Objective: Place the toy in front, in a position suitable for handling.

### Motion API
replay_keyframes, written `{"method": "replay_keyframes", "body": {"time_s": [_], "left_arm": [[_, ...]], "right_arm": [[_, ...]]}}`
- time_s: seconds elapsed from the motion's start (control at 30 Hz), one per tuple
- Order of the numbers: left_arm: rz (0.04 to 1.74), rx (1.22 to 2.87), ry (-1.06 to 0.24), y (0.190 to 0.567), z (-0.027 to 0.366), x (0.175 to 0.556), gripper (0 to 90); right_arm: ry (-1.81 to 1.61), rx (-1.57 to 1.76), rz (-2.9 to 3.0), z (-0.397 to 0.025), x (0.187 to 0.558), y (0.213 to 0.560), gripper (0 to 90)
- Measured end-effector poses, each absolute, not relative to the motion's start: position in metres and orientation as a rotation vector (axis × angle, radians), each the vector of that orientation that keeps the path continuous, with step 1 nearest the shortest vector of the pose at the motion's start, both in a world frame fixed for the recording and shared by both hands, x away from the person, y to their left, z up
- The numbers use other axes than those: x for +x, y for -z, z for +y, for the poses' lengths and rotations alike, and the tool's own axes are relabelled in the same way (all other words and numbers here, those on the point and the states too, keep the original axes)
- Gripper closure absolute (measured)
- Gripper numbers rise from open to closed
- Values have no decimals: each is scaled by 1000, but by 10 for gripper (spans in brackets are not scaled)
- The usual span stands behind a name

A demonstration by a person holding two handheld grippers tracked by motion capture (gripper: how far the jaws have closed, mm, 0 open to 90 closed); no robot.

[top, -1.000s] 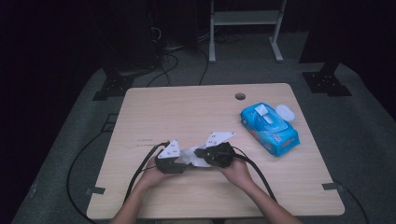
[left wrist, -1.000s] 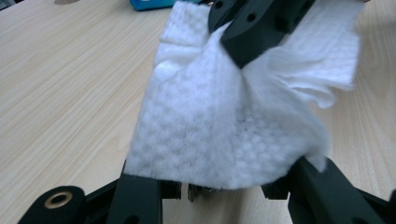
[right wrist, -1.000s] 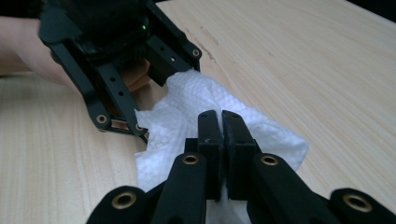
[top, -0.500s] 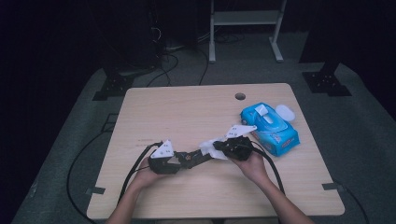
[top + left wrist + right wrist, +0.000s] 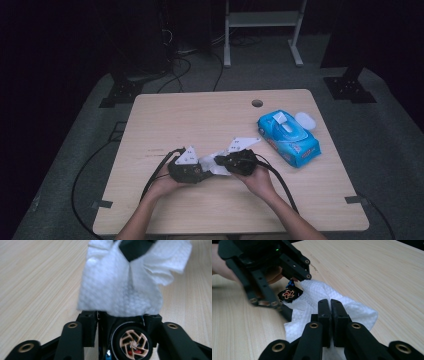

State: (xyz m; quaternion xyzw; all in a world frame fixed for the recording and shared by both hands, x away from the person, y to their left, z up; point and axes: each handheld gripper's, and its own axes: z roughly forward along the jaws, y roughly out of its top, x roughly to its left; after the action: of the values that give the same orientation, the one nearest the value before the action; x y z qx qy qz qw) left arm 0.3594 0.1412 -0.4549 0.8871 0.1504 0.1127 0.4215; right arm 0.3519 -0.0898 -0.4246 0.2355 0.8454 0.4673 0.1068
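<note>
A white wipe [image 5: 214, 164] hangs between my two grippers near the table's front middle. My right gripper [image 5: 222, 161] is shut on it; in the right gripper view its jaws [image 5: 330, 308] press together over the wipe [image 5: 319, 293]. My left gripper [image 5: 202, 171] faces it from the left. Its jaws stand apart in the left gripper view, and the wipe [image 5: 120, 285] drapes over their tips and hides them. The right gripper's black tip [image 5: 135, 250] pokes through the wipe's top. The left gripper [image 5: 294, 281] looms close in the right gripper view.
A blue pack of wipes [image 5: 289, 137] with its white lid [image 5: 305, 120] flipped open lies at the right of the wooden table [image 5: 200, 115]. A cable hole [image 5: 257, 103] sits near the far edge. Cables trail from both grippers toward the front.
Half a second ago the grippers were apart with the wipe stretched between them. They have come together again and the wipe is bunched.
</note>
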Motion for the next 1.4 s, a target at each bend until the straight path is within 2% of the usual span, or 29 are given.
{"method": "replay_keyframes", "body": {"time_s": [0.43, 0.6, 0.73, 1.03, 1.4], "left_arm": [[381, 2238, -288, 453, 153, 355, 574], [371, 2282, -282, 446, 139, 360, 474], [377, 2325, -244, 443, 126, 368, 442], [362, 2388, -176, 444, 107, 379, 477], [393, 2520, -216, 439, 90, 379, 501]], "right_arm": [[-1371, 821, 2416, -129, 360, 428, 866], [-1381, 846, 2411, -134, 358, 432, 866], [-1381, 848, 2412, -135, 356, 433, 866], [-1360, 849, 2434, -133, 357, 438, 866], [-1362, 844, 2432, -130, 356, 441, 866]]}}
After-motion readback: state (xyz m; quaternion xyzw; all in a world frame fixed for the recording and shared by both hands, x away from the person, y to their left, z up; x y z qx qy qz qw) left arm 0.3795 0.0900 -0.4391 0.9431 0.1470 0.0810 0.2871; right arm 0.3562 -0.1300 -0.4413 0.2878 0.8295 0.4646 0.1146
